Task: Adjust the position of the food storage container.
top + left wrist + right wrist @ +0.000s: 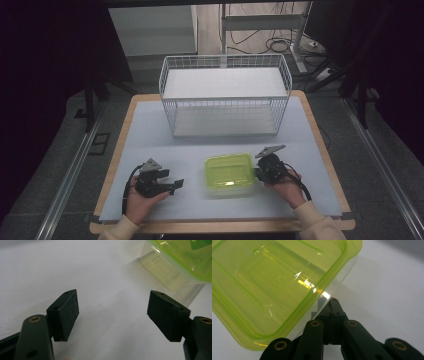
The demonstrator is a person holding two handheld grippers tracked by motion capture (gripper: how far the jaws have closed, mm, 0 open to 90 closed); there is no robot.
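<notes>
A clear plastic container with a translucent green lid (229,172) sits on the white mat near the table's front, right of centre. To its left, a hand's width away, my left gripper (176,186) lies low over the mat, open, with nothing between its pads (65,312). In the left gripper view the container (180,262) is ahead at the upper right. Hard against the container's right side is my right gripper (257,172), jaws shut together. In the right gripper view its tips (331,302) sit just under the overhanging rim of the lid (274,285); whether they pinch anything is hidden.
A white wire basket (225,97) with a shelf stands at the back of the white mat (145,135), its open side facing me. The wooden table edge (220,227) runs just in front of my hands. Cables and stand legs lie on the floor beyond.
</notes>
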